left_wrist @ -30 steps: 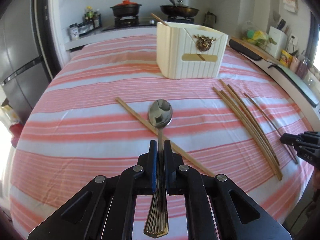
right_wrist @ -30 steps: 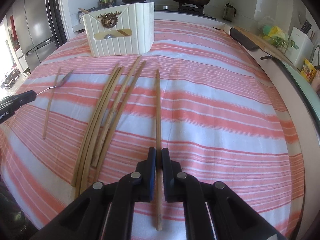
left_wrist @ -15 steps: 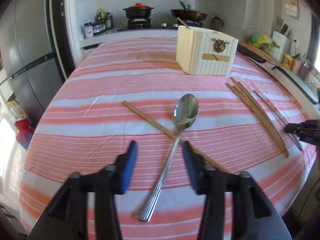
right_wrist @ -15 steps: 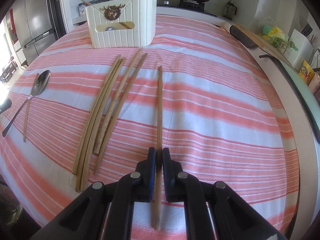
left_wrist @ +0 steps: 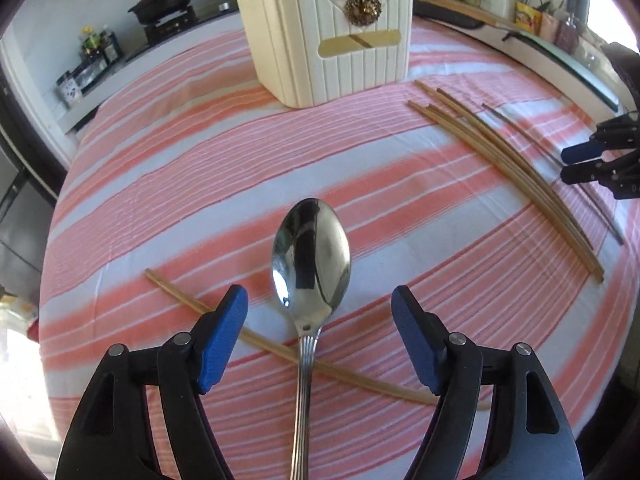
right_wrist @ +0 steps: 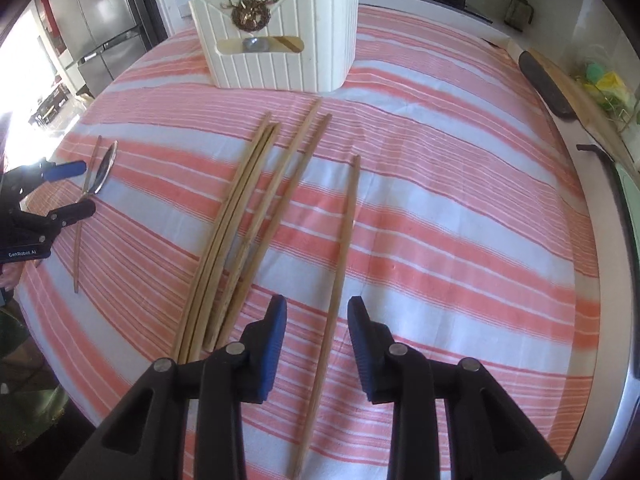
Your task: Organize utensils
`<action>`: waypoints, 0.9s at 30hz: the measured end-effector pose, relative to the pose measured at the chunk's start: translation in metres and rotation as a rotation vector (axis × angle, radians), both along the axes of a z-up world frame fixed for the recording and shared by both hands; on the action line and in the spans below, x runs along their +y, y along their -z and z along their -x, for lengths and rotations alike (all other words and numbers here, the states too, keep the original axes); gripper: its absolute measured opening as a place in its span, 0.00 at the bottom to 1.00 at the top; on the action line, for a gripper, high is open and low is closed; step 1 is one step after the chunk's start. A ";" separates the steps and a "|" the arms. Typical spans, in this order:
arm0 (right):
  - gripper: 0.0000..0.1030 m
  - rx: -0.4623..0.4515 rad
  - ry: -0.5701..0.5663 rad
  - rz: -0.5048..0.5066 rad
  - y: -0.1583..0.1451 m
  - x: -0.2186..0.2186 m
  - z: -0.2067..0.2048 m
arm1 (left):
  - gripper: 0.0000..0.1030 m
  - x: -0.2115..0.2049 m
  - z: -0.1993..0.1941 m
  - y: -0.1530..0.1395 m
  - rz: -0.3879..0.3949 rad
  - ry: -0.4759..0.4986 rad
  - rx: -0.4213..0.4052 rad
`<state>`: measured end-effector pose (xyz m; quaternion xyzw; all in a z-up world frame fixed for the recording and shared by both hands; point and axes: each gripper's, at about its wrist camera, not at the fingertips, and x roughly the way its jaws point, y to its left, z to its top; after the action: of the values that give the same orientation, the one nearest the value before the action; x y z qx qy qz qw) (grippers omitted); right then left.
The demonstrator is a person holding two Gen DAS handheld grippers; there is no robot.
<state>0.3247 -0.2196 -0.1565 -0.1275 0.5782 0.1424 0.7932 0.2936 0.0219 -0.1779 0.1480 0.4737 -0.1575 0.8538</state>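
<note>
Both hand-held grippers now released, left hand-held gripper [left_wrist: 319, 307] jaws opening around one spoon [left_wrist: 311, 264] crossing one chopstick [left_wrist: 256, 336], right hand-held gripper [right_wrist: 317, 318] jaws opening around one chopstick [right_wrist: 340, 264], four chopsticks [right_wrist: 256, 216] beside, one holder [right_wrist: 280, 36] behind on the striped worktop [right_wrist: 460, 220].

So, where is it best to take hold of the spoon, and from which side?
Grip the spoon on its narrow handle, just behind the bowl, coming from above with pads either side. It lies flat on the cloth, crossing one chopstick, so avoid that crossing. The left claw, opening, already straddles it.
</note>
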 end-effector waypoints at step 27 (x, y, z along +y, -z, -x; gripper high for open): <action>0.06 -0.230 0.102 -0.248 -0.089 -0.012 -0.014 | 0.40 0.058 0.038 -0.121 0.351 -0.157 -0.286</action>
<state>0.3392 -0.2316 -0.0678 -0.0146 0.4673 0.1567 0.8700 0.2560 0.0804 -0.0572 -0.0192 0.3231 -0.1482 0.9345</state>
